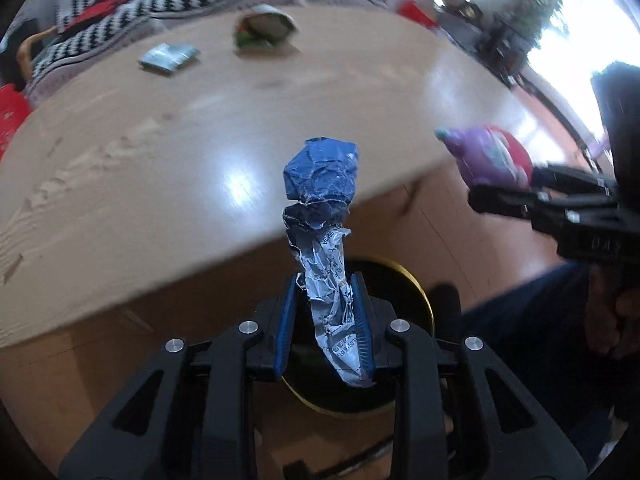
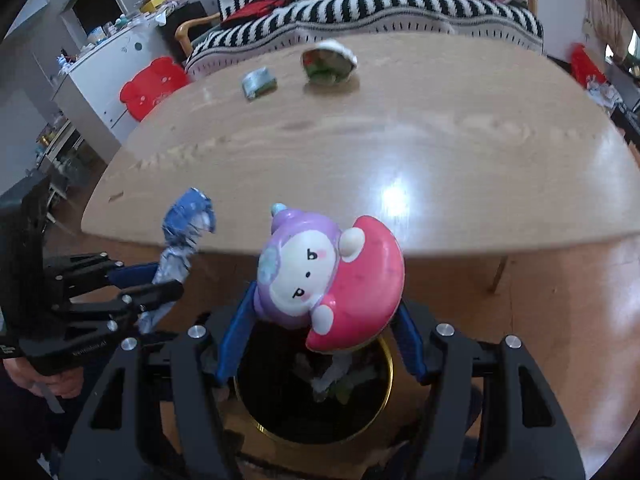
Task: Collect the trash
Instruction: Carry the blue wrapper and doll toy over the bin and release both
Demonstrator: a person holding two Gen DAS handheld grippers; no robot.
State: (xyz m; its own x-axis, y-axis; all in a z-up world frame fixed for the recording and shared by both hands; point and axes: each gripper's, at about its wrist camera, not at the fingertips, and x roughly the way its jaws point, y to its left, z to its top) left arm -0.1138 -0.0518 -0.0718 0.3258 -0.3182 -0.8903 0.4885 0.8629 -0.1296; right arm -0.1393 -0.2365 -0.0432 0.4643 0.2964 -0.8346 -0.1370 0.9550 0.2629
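My left gripper (image 1: 325,328) is shut on a crumpled blue and silver wrapper (image 1: 322,184), held upright above a black bin with a gold rim (image 1: 424,300) on the floor. The wrapper also shows in the right wrist view (image 2: 186,224). My right gripper (image 2: 324,332) is shut on a pink and purple toy figure (image 2: 328,276), held over the same bin (image 2: 386,384), which has scraps inside. The toy shows at the right of the left wrist view (image 1: 488,156). A silver-green packet (image 2: 259,83) and a cup-like wrapper (image 2: 329,63) lie at the table's far side.
The wooden table (image 2: 400,140) edge is just beyond both grippers. A striped sofa (image 2: 360,4) stands behind the table. A red bear-shaped stool (image 2: 150,86) and a white cabinet (image 2: 108,68) are at the left. A table leg (image 2: 498,276) shows at the right.
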